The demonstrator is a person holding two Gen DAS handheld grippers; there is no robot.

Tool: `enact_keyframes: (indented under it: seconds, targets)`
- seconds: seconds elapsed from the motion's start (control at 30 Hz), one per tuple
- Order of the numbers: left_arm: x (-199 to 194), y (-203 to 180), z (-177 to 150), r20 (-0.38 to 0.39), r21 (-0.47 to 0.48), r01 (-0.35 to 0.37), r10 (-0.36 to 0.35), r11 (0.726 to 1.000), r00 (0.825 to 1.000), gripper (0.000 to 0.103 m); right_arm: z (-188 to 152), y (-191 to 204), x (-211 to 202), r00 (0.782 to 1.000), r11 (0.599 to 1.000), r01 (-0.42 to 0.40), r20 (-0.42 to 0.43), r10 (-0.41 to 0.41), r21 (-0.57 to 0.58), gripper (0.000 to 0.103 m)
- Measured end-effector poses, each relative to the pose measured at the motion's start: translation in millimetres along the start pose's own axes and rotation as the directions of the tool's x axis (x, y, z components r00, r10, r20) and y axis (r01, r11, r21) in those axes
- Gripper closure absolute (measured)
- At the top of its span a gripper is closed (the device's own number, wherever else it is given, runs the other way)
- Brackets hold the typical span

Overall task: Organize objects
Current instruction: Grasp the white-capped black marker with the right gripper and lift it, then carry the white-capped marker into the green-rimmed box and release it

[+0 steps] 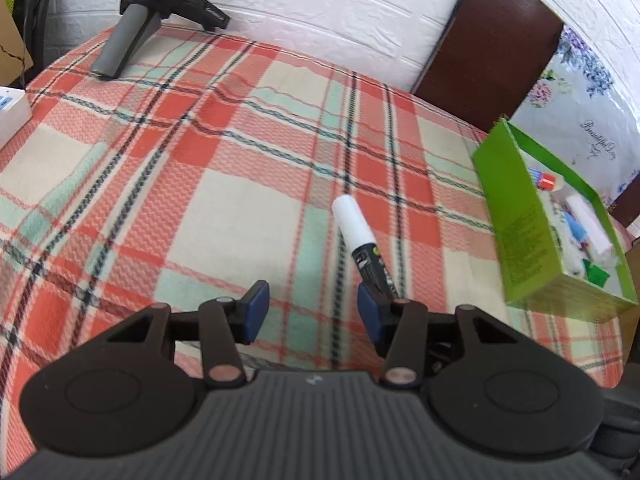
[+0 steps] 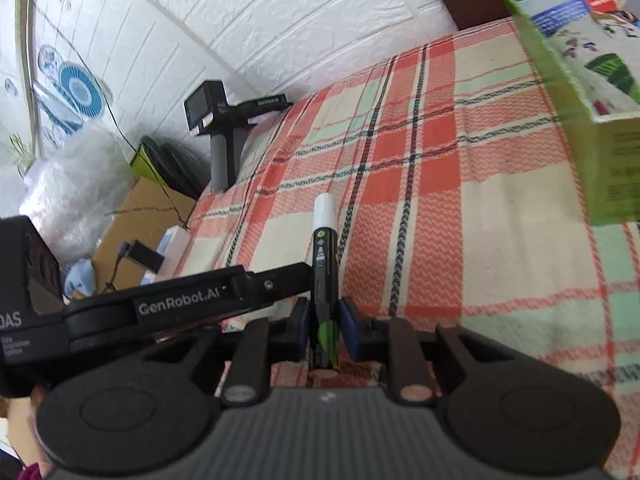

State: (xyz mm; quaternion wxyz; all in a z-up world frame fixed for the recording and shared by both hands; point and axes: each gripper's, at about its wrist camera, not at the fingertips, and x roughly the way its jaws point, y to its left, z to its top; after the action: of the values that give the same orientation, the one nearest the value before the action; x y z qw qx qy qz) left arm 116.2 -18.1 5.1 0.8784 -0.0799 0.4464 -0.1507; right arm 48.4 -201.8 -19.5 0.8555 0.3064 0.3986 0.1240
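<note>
Right tongs (image 2: pixel 324 326) clamped on the marker (image 2: pixel 325 264), left tongs (image 1: pixel 310 310) spread wide with nothing between the pads.

Closest in, the right wrist view has the marker pinched by its black barrel between the two blue pads (image 2: pixel 347 325), white cap pointing away over the plaid blanket (image 2: pixel 500 208). The left tongs come in from the left side of that view, tip right beside the marker barrel, can't tell if they touch. From the left wrist view the same marker (image 1: pixel 362 240) sits just past the right-hand blue pad (image 1: pixel 370 314), cap angled up and left. A bit further out on the right is the green box (image 1: pixel 516 216), open on top with small mixed stuff inside, too blurry to name. Way at the back near the white wall (image 1: pixel 320 8), a spare gripper unit (image 1: pixel 136 20) stands on the blanket.
</note>
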Motion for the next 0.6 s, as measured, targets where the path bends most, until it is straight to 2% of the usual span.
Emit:
enact_keyframes:
  seconds: [0.1, 0.2, 0.27, 0.37, 0.47, 0.53, 0.6]
  targets:
    - [-5.6, -11.8, 1.9, 0.004, 0.004, 0.016, -0.016, 1.000, 1.000, 0.051, 5.5, -1.1, -11.6, 0.999, 1.000, -0.019, 0.041, 0.019, 0.002, 0.085]
    - [-9.7, -29.3, 4.3, 0.028, 0.046, -0.014, 0.013, 0.999, 1.000, 0.037, 8.7, 1.2, -26.5, 0.996, 0.999, -0.025, 0.083, 0.028, -0.032, 0.085]
    - [-10.9, -38.8, 6.9, 0.046, 0.063, -0.026, 0.023, 0.998, 0.999, 0.033, 9.6, 3.0, -35.9, 0.994, 0.998, -0.032, 0.107, 0.037, -0.053, 0.085]
    - [-11.7, -52.7, 15.1, 0.038, 0.069, 0.019, -0.022, 0.997, 0.999, 0.031, 11.3, -2.0, -46.4, 0.991, 0.998, -0.020, 0.128, 0.028, -0.062, 0.085]
    - [-13.3, -71.1, 21.9, 0.048, 0.083, 0.062, -0.066, 0.995, 0.997, 0.025, 17.0, -21.4, -60.1, 0.989, 0.998, -0.055, 0.140, 0.054, 0.004, 0.085]
    - [-13.1, -85.8, 27.6, 0.043, 0.101, 0.101, -0.106, 0.990, 0.993, 0.018, 22.5, -32.5, -70.2, 0.986, 0.999, -0.045, 0.163, 0.041, 0.021, 0.085]
    - [-12.4, -101.1, 33.1, 0.035, 0.118, 0.148, -0.153, 0.982, 0.988, 0.016, 28.8, -47.3, -81.5, 0.982, 0.996, -0.055, 0.184, 0.042, 0.066, 0.085]
